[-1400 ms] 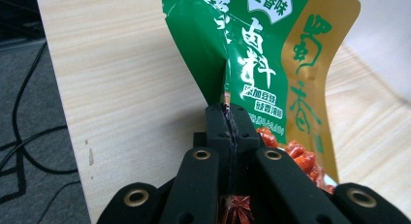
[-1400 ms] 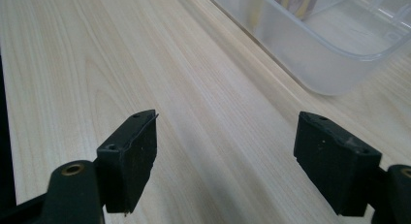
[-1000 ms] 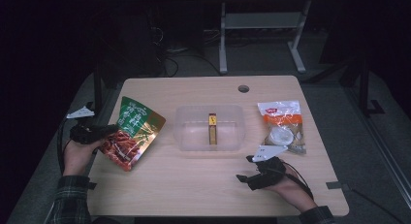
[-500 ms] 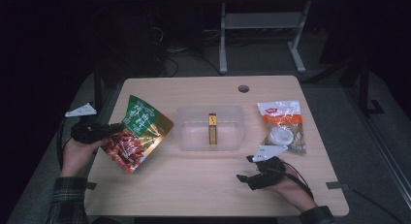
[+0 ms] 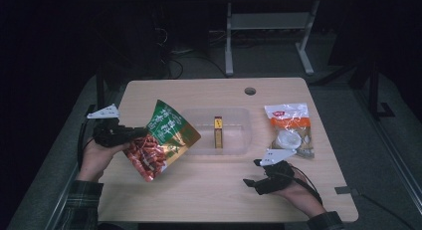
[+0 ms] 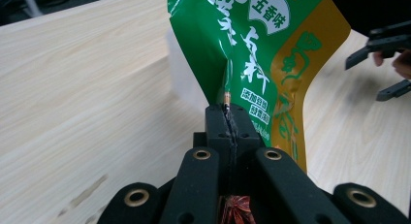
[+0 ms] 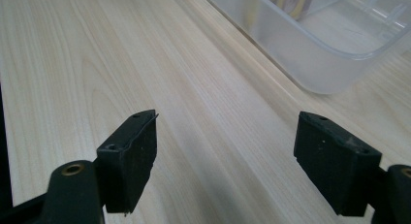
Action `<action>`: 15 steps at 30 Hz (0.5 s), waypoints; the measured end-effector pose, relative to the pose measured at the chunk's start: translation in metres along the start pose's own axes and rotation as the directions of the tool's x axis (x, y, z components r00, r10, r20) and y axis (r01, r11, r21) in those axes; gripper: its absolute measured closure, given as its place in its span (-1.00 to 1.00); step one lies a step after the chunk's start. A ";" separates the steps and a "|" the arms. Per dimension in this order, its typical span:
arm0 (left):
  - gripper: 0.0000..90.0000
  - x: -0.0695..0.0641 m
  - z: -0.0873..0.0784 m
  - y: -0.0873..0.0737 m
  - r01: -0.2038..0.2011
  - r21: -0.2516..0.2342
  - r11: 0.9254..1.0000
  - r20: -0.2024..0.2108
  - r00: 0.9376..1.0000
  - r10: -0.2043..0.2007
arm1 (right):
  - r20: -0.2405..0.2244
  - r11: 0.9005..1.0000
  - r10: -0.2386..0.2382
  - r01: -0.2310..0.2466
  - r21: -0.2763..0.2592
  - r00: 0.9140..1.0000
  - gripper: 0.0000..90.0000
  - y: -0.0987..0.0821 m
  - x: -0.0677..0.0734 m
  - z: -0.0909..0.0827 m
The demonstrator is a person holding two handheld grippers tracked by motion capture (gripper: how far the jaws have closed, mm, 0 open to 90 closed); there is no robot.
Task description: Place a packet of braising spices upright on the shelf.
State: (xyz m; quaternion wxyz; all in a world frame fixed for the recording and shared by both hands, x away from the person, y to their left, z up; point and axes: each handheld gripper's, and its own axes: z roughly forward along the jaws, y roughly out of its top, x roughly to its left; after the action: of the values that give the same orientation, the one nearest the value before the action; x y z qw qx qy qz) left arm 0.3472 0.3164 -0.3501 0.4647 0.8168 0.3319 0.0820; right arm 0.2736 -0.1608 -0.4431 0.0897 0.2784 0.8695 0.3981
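Observation:
A green, yellow and red snack bag (image 5: 161,139) hangs in the air over the table's left part, its right edge near the clear plastic tub (image 5: 238,143). My left gripper (image 5: 141,134) is shut on the bag's edge; in the left gripper view the pads (image 6: 228,124) pinch the crumpled foil of the snack bag (image 6: 252,54). A yellow box (image 5: 218,132) stands upright inside the tub. My right gripper (image 5: 252,172) rests low on the table in front of the tub, open and empty; its own view shows both jaws wide apart over bare wood, with the tub (image 7: 310,44) ahead.
A white and orange packet (image 5: 291,129) lies flat to the right of the tub. The wooden table (image 5: 209,190) has a round cable hole (image 5: 250,91) at the back. A metal stand (image 5: 268,26) is on the floor behind. My right gripper (image 6: 383,64) appears far off in the left gripper view.
My left gripper has lifted the snack bag off the table and carried it right, toward the tub. The right gripper has stayed put.

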 end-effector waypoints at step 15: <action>1.00 -0.046 0.033 0.018 -0.066 -0.036 0.997 0.088 0.994 0.069 | -0.085 0.996 0.038 -0.045 -0.072 0.996 -0.61 0.008 0.007 -0.001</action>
State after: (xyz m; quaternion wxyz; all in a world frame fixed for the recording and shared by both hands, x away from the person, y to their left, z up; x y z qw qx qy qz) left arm 0.3351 0.2581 -0.3457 0.4895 0.8226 0.2818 0.0664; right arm 0.2711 -0.1528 -0.4360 0.0554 0.2761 0.8511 0.4430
